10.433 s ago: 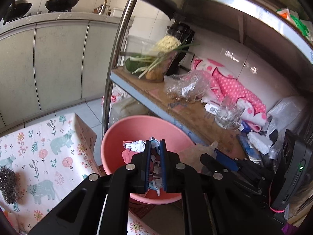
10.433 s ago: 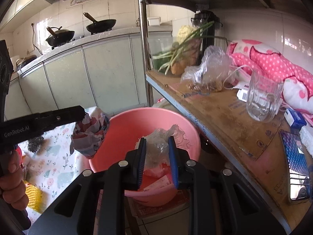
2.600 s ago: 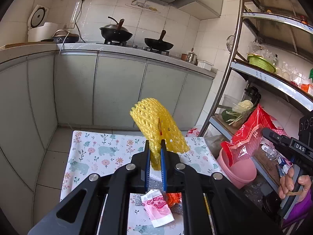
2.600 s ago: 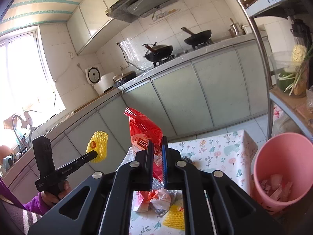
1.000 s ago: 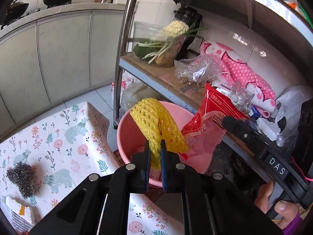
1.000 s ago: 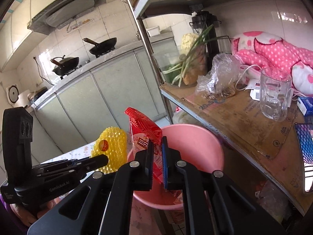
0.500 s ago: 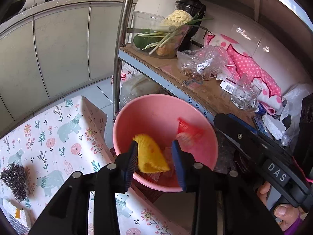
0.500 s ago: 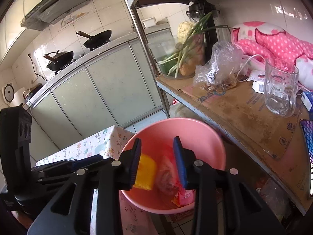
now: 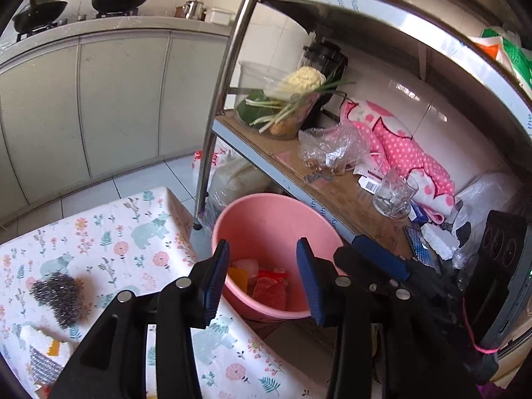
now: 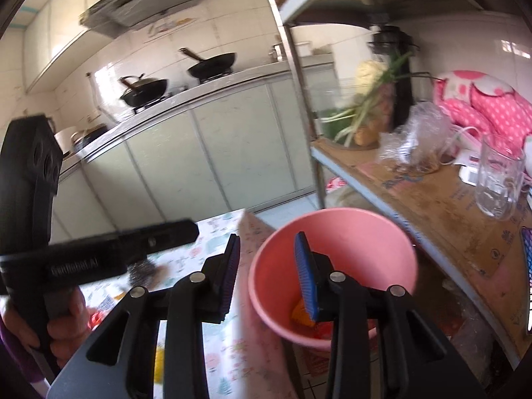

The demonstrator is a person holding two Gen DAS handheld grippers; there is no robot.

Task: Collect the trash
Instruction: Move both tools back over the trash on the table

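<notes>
Left wrist view: the left gripper (image 9: 262, 274) stood wide open with nothing between its fingers, poised over the near rim of the bin (image 9: 256, 209). The bin sat on the floor between the table (image 9: 109, 232) and the shelf (image 9: 332, 193). In its bottom lay a red wrapper (image 9: 270, 291), something yellow (image 9: 240, 276) and a pale scrap, all below and just beyond the fingertips. On the table, well left of the gripper, a scourer (image 9: 58, 296) and a white piece with orange (image 9: 36, 342) remained, with more at the lower left edge too cut off to identify. The right gripper's body crossed just right of the bin. The likely trouble from here was a clash: both tools crowded the same spot, so swinging the left one back toward the table could knock the bin's rim or the other tool. A glass (image 9: 392, 196) stood near the shelf edge, within reach of a careless sweep.

Right wrist view: the right gripper (image 10: 267, 274) was also spread open and empty, its right finger overlapping the bin (image 10: 349, 232) and its left finger over the table (image 10: 212, 232) edge. Yellow and red trash (image 10: 301, 316) showed low in the bin, under the right finger. The left gripper (image 10: 159, 232) reached in from the left, above the table, and was blurred, so its jaws could not be read here. Blurred red and yellow bits lay low on the table, left of the fingers. A hurried grab at them risked closing on the cloth, or missing.
</notes>
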